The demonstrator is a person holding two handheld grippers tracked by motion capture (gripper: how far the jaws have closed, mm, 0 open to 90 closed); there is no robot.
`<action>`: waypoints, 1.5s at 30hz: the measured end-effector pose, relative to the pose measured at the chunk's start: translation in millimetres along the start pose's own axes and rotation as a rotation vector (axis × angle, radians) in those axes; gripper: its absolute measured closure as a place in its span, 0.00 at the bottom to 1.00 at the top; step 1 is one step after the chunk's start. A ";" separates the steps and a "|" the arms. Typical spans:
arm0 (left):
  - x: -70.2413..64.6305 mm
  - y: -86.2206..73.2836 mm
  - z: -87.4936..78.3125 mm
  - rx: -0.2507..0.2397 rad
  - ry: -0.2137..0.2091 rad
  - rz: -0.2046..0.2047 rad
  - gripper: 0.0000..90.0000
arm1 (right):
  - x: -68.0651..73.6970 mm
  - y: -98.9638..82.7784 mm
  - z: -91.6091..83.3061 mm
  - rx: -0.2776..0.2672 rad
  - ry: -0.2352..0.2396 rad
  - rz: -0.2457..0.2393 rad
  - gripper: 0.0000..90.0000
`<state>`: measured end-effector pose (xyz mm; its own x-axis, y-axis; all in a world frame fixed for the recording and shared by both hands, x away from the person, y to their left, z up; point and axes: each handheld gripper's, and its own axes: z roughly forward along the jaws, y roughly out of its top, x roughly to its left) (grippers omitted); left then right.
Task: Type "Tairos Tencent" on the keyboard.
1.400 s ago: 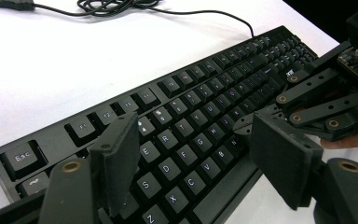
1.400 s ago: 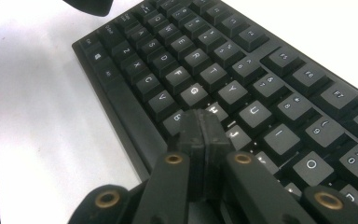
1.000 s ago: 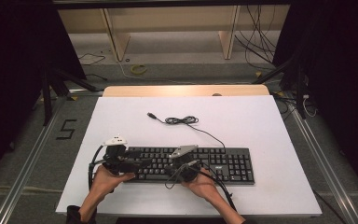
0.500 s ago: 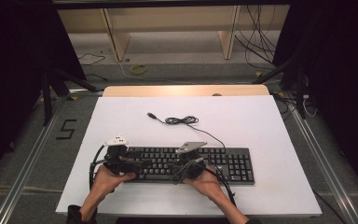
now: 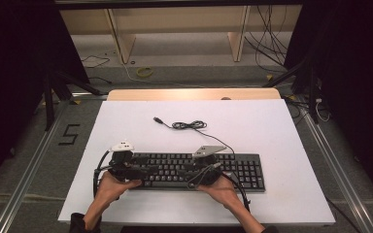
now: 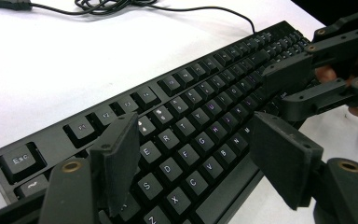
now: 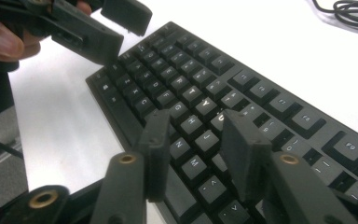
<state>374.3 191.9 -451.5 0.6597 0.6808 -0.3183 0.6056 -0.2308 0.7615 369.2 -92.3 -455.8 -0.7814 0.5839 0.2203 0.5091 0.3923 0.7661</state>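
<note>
A long, flat black keyboard [image 5: 194, 170] of matte plastic lies across the near part of the white table [image 5: 272, 131], its rows of square keycaps carrying small pale legends. A thin black cable [image 5: 189, 125] runs from its far edge into a loose coil on the table and ends in a small plug.

The left gripper [image 6: 193, 163], angular black plastic with brass-coloured pivots, hovers low over the keyboard's left end, its flat rectangular jaws set wide apart with only keys beneath them. The right gripper [image 7: 193, 149] hangs over the middle letter keys; its jaws have just been opening and stand partly apart, nothing between them, clear of the keycaps. In the high view the left hand [image 5: 111, 187] and the right hand [image 5: 221, 189] come in from the near edge, forearms angled inward, each gripper pointing toward the other along the keyboard.

The table is smooth and matte white. Beyond it are a pale wooden board, a grey floor with loose cables, wooden shelf uprights and dark surroundings.
</note>
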 end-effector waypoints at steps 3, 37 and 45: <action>0.0 0.0 0.6 0.002 0.000 -0.001 0.36 | -0.6 0.2 -3.3 -0.003 -0.003 0.005 0.64; -5.6 9.6 17.9 0.040 0.000 0.053 0.40 | -12.0 -12.9 -38.9 -0.098 -0.038 0.050 0.45; -4.9 13.2 33.9 0.095 0.006 0.079 0.60 | -14.4 -18.8 -46.8 -0.109 -0.042 0.059 0.44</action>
<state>394.1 162.0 -459.0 0.7043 0.6622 -0.2559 0.5915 -0.3481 0.7273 354.0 -141.3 -445.2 -0.7342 0.6340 0.2430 0.5096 0.2780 0.8143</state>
